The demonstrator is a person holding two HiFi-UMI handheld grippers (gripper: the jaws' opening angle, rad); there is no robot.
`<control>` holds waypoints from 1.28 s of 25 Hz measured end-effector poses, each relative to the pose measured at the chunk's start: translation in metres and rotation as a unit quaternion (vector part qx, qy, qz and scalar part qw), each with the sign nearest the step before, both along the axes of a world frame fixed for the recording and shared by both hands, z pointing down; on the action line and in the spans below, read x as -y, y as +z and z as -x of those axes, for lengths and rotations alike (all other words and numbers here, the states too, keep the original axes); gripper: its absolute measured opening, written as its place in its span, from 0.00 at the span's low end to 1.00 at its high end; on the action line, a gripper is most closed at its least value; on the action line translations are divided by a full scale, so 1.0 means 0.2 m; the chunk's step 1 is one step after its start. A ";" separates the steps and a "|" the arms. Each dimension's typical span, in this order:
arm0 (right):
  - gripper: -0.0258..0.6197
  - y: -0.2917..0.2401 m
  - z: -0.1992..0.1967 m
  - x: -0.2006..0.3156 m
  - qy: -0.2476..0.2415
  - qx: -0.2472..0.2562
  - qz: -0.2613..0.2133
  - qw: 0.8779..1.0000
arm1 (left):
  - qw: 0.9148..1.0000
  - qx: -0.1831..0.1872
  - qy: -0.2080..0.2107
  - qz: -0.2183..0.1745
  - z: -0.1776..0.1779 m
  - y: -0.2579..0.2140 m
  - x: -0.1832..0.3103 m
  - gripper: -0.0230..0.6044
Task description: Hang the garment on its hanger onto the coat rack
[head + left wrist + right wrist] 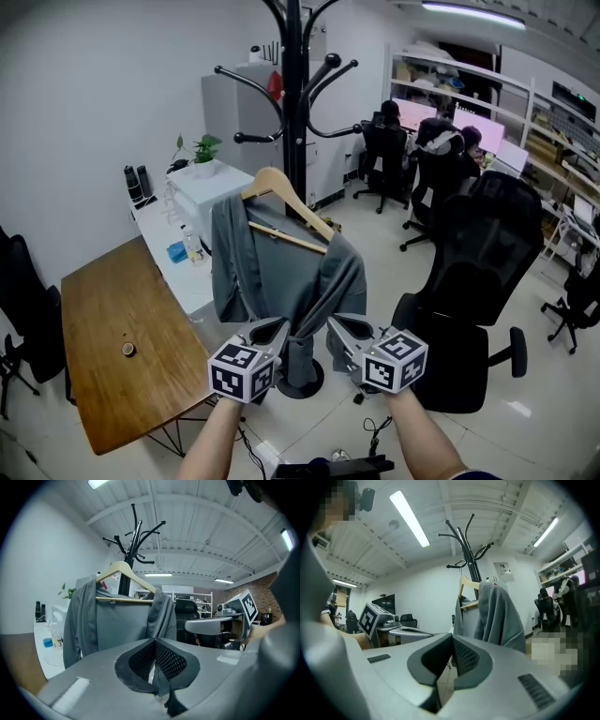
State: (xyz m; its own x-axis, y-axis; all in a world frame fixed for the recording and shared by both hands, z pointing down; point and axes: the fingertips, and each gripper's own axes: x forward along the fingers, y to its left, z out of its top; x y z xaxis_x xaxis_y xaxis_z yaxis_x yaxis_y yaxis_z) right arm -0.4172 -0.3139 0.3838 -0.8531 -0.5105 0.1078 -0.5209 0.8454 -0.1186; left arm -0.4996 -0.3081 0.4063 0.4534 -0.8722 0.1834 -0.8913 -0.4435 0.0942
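Grey garment (281, 272) on its wooden hanger (279, 190) up against the coat rack (294, 94).
The hanger sits tilted beside the rack's pole, below the curved arms; its hook cannot be made out. The left gripper (273, 329) pinches the garment's lower edge. The right gripper (336, 324), just beside the cloth, has its jaws pressed together on nothing.
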 end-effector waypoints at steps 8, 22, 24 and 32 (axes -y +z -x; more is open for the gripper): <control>0.04 0.02 0.01 0.00 -0.005 0.000 0.004 1.000 | 1.000 -0.002 0.002 0.001 -0.02 0.01 0.00 0.04; 0.05 0.00 0.00 0.02 -0.013 -0.005 0.001 1.000 | 1.000 -0.004 -0.002 0.001 -0.03 0.01 0.00 0.04; 0.05 0.01 0.00 0.02 -0.013 -0.005 0.003 1.000 | 1.000 -0.004 -0.002 0.001 -0.03 0.01 0.01 0.04; 0.05 0.00 0.00 0.02 -0.014 -0.004 0.002 1.000 | 1.000 -0.005 -0.003 -0.001 -0.03 -0.01 0.01 0.04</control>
State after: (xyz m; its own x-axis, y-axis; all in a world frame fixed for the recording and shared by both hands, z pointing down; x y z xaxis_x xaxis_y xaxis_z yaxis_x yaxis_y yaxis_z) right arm -0.4164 -0.3176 0.3832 -0.8660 -0.4862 0.1169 -0.4981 0.8592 -0.1170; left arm -0.4933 -0.3099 0.4048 0.4498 -0.8755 0.1769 -0.8931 -0.4383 0.1013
